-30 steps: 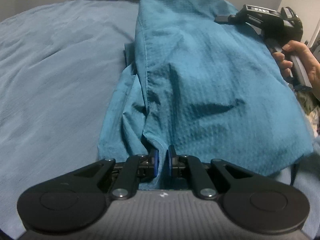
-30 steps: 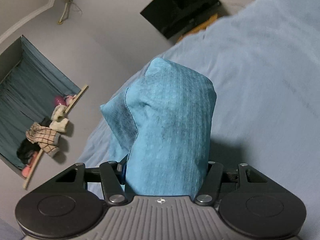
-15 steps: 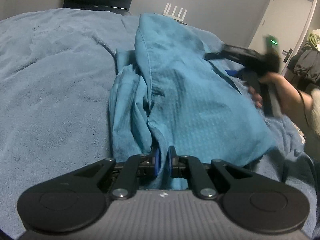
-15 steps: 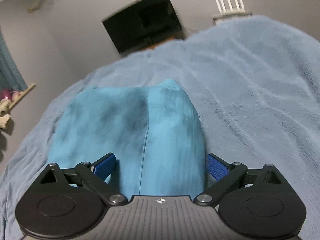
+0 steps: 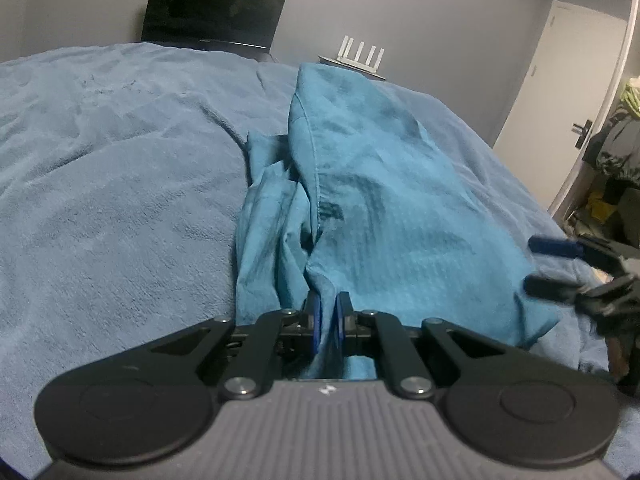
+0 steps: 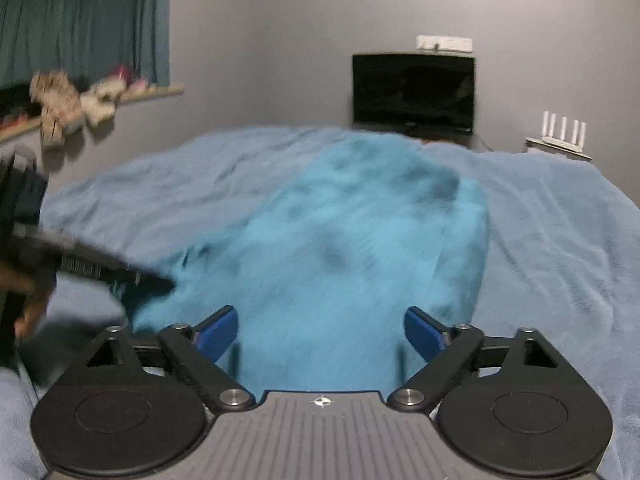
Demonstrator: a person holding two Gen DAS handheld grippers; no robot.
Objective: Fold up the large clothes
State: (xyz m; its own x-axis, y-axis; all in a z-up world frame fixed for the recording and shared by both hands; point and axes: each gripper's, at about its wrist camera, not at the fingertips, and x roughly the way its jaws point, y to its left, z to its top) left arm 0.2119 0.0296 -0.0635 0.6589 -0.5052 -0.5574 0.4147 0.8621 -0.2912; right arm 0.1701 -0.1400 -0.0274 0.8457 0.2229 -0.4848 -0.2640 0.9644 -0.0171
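A large teal garment point(image 5: 380, 208) lies in a long folded heap on the blue bed cover point(image 5: 120, 200). My left gripper point(image 5: 326, 304) is shut on the garment's near edge, and cloth shows between its blue pads. In the right wrist view the garment point(image 6: 360, 232) is blurred and stretches away from my right gripper point(image 6: 320, 320). That gripper's jaws stand wide and are closing, with cloth lying low between them and neither pad pressing on it. In the left wrist view the right gripper point(image 5: 530, 267) sits beside the garment's right corner. The left gripper point(image 6: 160, 282) shows at the garment's left edge.
A dark screen point(image 5: 216, 4) and a white router point(image 5: 360, 52) stand past the far edge of the bed. A door point(image 5: 560, 80) and hanging clothes point(image 5: 616, 140) are to the right. A shelf with soft toys point(image 6: 72, 104) and a teal curtain point(image 6: 80, 20) are on the left wall.
My right gripper let go of the raised garment, opened and drew back toward the near right corner. The garment sank flat onto the bed. The left gripper kept its grip.
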